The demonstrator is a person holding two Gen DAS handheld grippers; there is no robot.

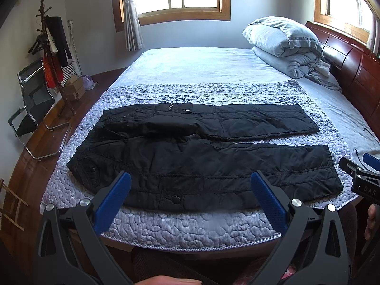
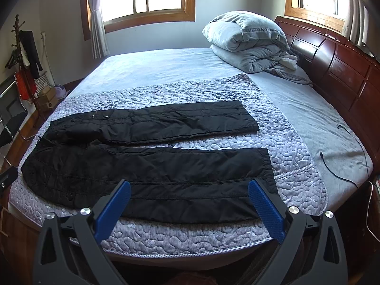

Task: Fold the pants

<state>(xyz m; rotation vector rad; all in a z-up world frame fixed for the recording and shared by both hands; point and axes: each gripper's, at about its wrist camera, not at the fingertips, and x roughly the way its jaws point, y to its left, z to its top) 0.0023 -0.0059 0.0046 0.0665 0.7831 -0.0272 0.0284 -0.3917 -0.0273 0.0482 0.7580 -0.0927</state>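
Item: black pants (image 1: 194,152) spread flat on the bed (image 1: 190,228) ahead of my left gripper (image 1: 190,192) and right gripper (image 2: 188,197), legs apart, unfolded; both grippers wide open, holding nothing; every fold remains to do.

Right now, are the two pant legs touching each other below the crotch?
Apart. The right wrist view shows a strip of quilted bedspread between the far leg and the near leg, widening toward the hems.
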